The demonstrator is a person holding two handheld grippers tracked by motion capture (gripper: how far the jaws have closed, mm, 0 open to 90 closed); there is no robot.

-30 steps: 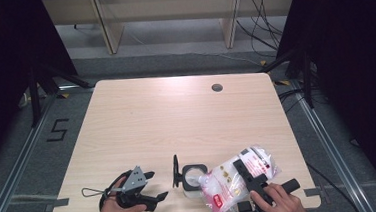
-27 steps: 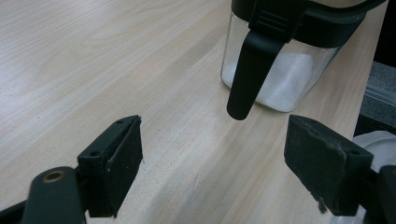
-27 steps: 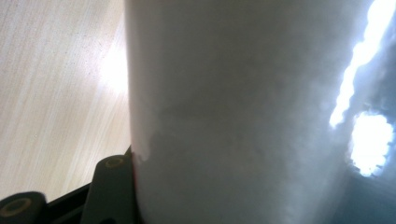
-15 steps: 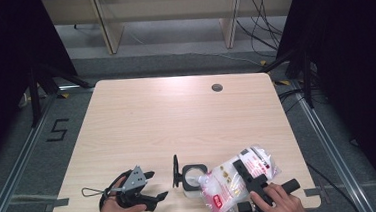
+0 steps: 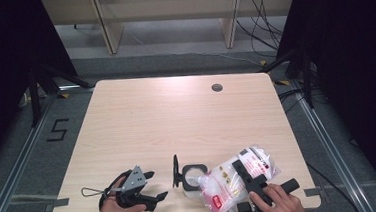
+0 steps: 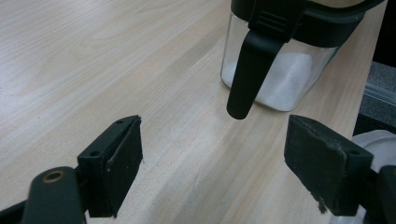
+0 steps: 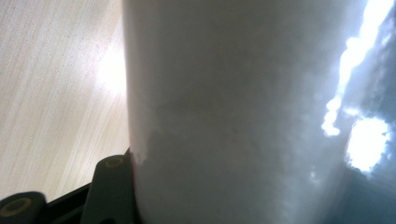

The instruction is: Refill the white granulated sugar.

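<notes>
A small glass jar (image 5: 191,179) with a black rim stands near the table's front edge, its black lid (image 5: 175,170) swung open to the left. In the left gripper view the jar (image 6: 280,79) holds white powder, and a black clasp (image 6: 246,70) hangs down its side. My left gripper (image 5: 156,185) lies left of the jar, its jaws open and empty (image 6: 219,163). A clear plastic bag (image 5: 231,180) of white grains with red labels leans beside the jar on the right. My right gripper (image 5: 247,174) is shut on the bag (image 7: 233,116), one finger (image 7: 112,186) pressed against it.
The light wooden table (image 5: 176,117) has a round cable hole (image 5: 217,88) at the back right. Both hands sit at the front edge. Dark curtains, stands and cables surround the table, with shelving legs behind it.
</notes>
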